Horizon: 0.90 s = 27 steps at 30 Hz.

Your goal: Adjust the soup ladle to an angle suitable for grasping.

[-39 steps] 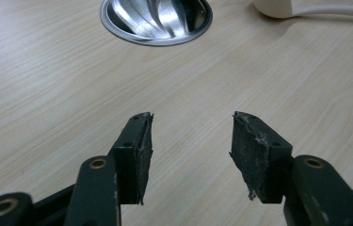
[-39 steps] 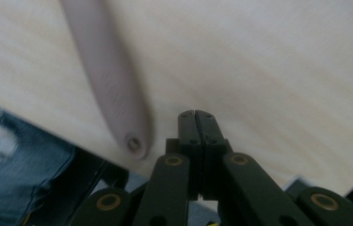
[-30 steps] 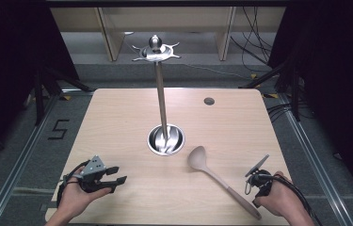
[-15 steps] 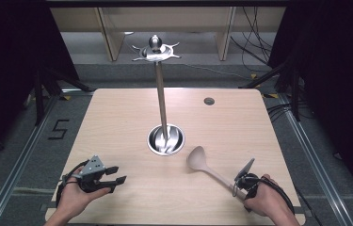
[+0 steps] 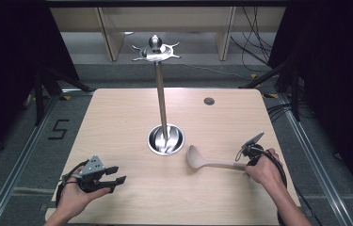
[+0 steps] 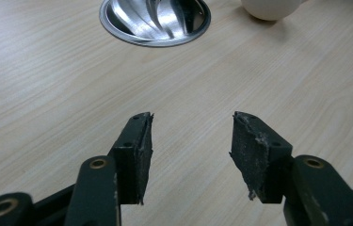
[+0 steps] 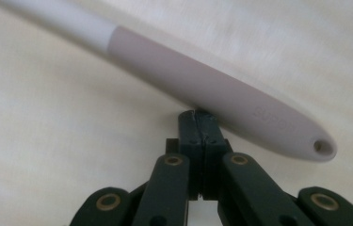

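Table (image 5: 117, 113) takes most of the high view, pale wood, w/ a tall metal stand (image 5: 161, 106) rising from a round steel base (image 5: 165, 139) at frame centre; its hook top sits near the upper middle. Ladle (image 5: 212, 162), beige, lies right of centre, bowl just beside the base, handle running toward lower right.

Change vs 1 s ago: the ladle lay diagonal w/ its handle aimed at the bottom edge; now it's swung nearly level across the frame, handle end at the right gripper (image 5: 247, 157). The right hand has come in from the lower-right edge to meet it. In the right gripper view the jaws are pressed together w/ nothing between them, tips touching the handle's side near its hanging hole (image 7: 322, 146). So it reads as a nudge, not a pickup; prob. lining the handle up for a grab and later a hang on the stand.

Left gripper (image 5: 110, 175), lower left, hasn't moved; jaws apart, holding nothing, pads (image 6: 139, 150) over bare wood.

Room: wide free wood left of the base and along the bottom; the handle end is near the right edge, so not much slack there.
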### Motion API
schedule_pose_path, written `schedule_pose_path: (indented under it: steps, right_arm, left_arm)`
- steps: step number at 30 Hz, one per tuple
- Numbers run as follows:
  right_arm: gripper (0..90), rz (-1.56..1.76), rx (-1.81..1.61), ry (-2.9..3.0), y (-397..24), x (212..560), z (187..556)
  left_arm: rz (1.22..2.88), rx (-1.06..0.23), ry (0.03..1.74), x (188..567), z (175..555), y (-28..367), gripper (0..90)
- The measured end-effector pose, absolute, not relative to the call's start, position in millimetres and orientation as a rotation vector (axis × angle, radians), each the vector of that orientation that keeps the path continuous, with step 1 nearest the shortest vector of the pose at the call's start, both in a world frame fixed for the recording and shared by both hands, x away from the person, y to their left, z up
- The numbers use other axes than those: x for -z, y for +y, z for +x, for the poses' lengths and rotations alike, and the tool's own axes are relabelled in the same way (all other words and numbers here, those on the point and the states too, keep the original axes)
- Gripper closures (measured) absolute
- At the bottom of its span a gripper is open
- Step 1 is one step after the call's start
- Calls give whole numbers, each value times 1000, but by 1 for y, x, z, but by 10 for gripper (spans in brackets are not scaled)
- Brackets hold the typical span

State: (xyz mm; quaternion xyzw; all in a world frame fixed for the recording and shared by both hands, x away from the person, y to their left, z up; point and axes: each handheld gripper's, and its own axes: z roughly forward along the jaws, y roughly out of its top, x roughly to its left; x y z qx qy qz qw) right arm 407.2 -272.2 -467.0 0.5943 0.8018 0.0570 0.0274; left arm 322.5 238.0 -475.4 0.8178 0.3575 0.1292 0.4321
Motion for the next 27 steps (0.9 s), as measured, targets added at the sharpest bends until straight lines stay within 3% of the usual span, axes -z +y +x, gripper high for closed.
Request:
schedule_pose_path:
  steps: [10, 14, 21, 23, 27]
  right_arm:
    - [900, 1910, -223, 2330, -273, 471, 438]
    - [848, 1920, -272, 2274, -273, 471, 441]
    - [708, 2017, -371, 2210, -277, 465, 432]
    - [607, 2036, -417, 2205, -278, 461, 428]
    - [494, 2095, -464, 2203, -277, 457, 422]
  left_arm:
    - [2043, -333, 887, 476, 323, 239, 479]
    - [2020, -329, 891, 476, 323, 239, 479]
    - [2029, -323, 889, 476, 326, 238, 478]
    - [2036, -329, 889, 475, 326, 237, 478]
    - [2028, -327, 883, 475, 326, 236, 478]
